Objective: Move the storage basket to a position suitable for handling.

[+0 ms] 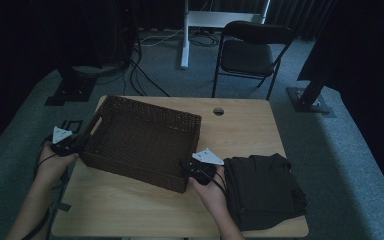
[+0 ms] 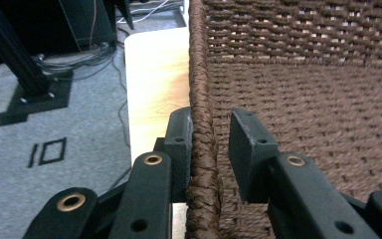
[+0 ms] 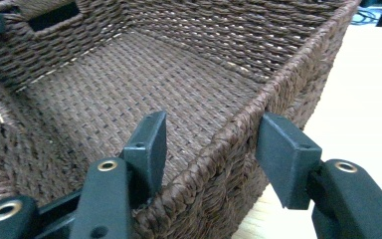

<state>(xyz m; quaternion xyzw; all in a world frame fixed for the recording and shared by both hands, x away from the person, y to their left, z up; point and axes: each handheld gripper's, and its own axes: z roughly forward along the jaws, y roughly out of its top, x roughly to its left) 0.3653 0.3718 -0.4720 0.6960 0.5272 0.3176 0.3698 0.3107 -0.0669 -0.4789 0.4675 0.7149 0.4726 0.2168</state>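
Black fingers point(image 2: 179, 144) of your left gripper point(image 2: 210, 137) straddle the wicker basket point(image 1: 145, 142) rim, one pad touching; right gripper point(image 3: 211, 144) stands spread across the near corner. Close both squarely before lifting it off the tabletop point(image 1: 240, 130).

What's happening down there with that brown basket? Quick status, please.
Left tool straddles the basket rim, outer pad touching, inner apart. Right tool straddles the near corner wall, pads apart. Basket empty, on the table. Folded dark cloth beside it, not in the way.
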